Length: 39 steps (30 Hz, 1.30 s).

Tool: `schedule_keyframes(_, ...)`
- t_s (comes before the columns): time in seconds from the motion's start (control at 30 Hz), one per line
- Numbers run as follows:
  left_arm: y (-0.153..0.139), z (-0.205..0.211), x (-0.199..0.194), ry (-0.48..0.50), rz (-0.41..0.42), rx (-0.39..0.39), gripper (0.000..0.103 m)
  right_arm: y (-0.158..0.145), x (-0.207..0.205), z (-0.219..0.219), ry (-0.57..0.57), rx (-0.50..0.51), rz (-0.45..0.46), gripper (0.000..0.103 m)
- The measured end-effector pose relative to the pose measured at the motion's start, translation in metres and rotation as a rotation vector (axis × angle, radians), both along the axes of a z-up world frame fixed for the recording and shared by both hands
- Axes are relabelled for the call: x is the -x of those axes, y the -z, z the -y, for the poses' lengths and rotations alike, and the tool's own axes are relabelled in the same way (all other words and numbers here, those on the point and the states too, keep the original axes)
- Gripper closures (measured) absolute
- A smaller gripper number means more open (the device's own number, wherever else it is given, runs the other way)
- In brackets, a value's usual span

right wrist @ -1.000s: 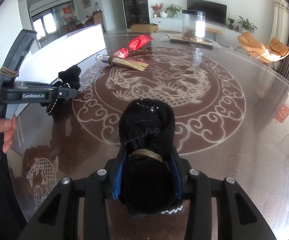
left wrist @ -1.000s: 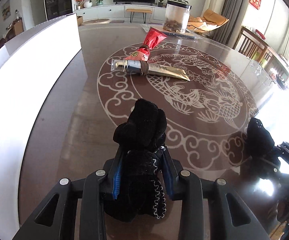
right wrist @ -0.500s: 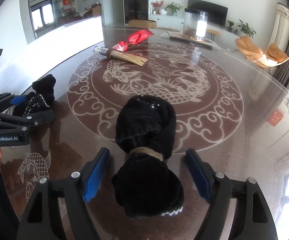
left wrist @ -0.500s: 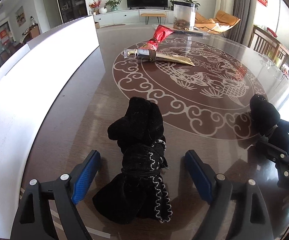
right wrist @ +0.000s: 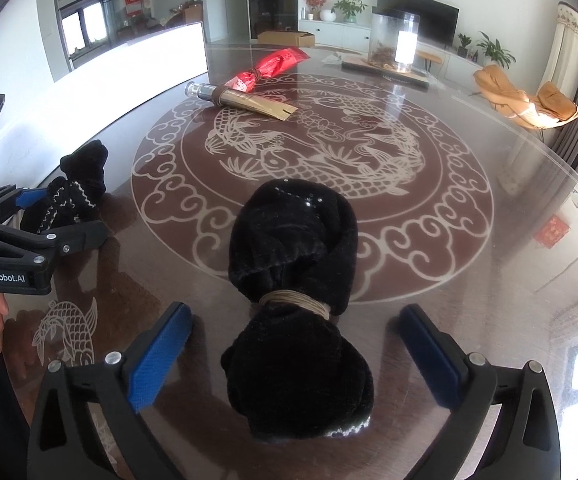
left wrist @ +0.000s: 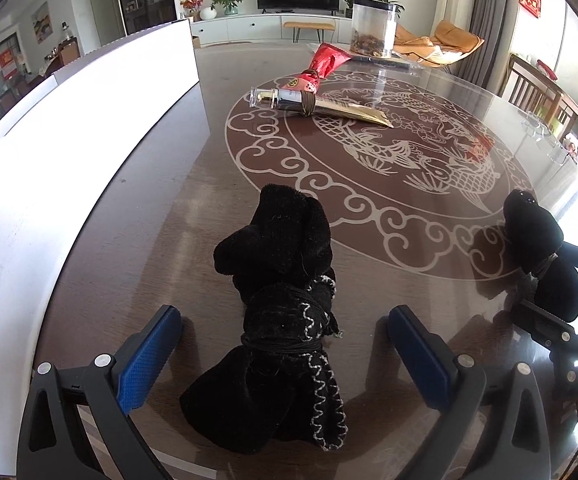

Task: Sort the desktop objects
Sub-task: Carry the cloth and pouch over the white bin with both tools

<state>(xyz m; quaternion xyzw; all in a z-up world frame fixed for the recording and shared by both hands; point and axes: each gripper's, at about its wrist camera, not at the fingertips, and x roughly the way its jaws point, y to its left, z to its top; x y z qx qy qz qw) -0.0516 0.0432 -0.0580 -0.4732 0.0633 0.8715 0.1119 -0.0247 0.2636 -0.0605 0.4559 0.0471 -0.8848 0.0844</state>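
A black sock bundle with white zigzag trim [left wrist: 281, 312] lies on the table between the spread fingers of my left gripper [left wrist: 285, 360], which is open and not touching it. It also shows in the right wrist view [right wrist: 69, 196]. A second black sock bundle tied with tan cord [right wrist: 293, 300] lies between the spread fingers of my right gripper [right wrist: 293, 356], which is open. That bundle also shows in the left wrist view [left wrist: 541, 252]. A gold tube [left wrist: 329, 106] and a red tube [left wrist: 321, 68], each banded, lie at the far side.
The glass-topped table has a dragon pattern [right wrist: 313, 152]. A white panel [left wrist: 69, 152] runs along the table's left side. A clear canister [left wrist: 373, 28] stands at the far end. Chairs [left wrist: 537, 92] stand to the right.
Both grippers have opened and let go of their sock bundles, which now lie on the table. Both grippers have drawn back slightly.
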Motion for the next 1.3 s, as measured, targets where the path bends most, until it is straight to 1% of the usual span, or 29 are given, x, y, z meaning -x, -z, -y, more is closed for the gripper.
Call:
schedule_keyframes(0.73, -0.001, -0.003, 0.002, -0.002, -0.002, -0.002, 0.000, 0.000, 0.001, 0.001, -0.001, 0.000, 0.000, 0.000)
schedule_keyframes(0.77, -0.003, -0.004, -0.001, 0.012, -0.017, -0.007, 0.014, 0.000, 0.001, 0.001, -0.001, -0.001, -0.001, 0.000)
schedule_keyframes(0.8, -0.008, -0.006, -0.004, 0.033, -0.042, -0.015, 0.047, -0.001, 0.000, 0.000, -0.002, 0.002, -0.009, 0.009)
schedule_keyframes(0.83, -0.010, -0.008, -0.006, 0.049, -0.050, -0.015, 0.063, -0.004, -0.003, 0.000, -0.003, 0.008, -0.030, 0.033)
schedule_keyframes(0.87, -0.011, -0.009, -0.008, 0.062, -0.049, -0.027, 0.068, -0.006, -0.005, -0.001, 0.000, 0.015, -0.049, 0.050)
schedule_keyframes(0.9, -0.012, -0.008, -0.009, 0.072, -0.044, -0.039, 0.070, -0.008, -0.006, -0.003, 0.012, 0.023, -0.055, 0.070)
schedule_keyframes(0.93, -0.014, -0.006, -0.011, 0.084, -0.035, -0.075, 0.070, -0.008, -0.006, -0.007, 0.030, 0.055, -0.048, 0.070)
schedule_keyframes(0.97, -0.019, -0.004, -0.014, 0.096, -0.048, -0.114, 0.071, -0.011, -0.006, -0.010, 0.058, 0.098, -0.035, 0.070)
schedule_keyframes(1.0, -0.028, 0.000, -0.019, 0.104, -0.083, -0.146, 0.071, -0.015, -0.008, -0.014, 0.086, 0.146, -0.033, 0.070)
schedule_keyframes(1.07, -0.045, 0.010, -0.031, 0.103, -0.150, -0.211, 0.070, -0.031, -0.017, -0.014, 0.101, 0.225, -0.069, 0.070)
schedule_keyframes(1.1, -0.051, 0.016, -0.036, 0.093, -0.166, -0.241, 0.070, -0.041, -0.022, -0.010, 0.091, 0.240, -0.092, 0.070)
schedule_keyframes(1.17, -0.058, 0.030, -0.041, 0.057, -0.170, -0.299, 0.070, -0.053, -0.027, 0.000, 0.051, 0.236, -0.116, 0.070)
schedule_keyframes(1.23, -0.066, 0.044, -0.045, 0.016, -0.164, -0.334, 0.070, -0.058, -0.024, 0.010, 0.020, 0.220, -0.100, 0.070)
schedule_keyframes(1.3, -0.080, 0.062, -0.050, -0.023, -0.178, -0.353, 0.071, -0.066, -0.019, 0.019, -0.005, 0.233, -0.103, 0.070)
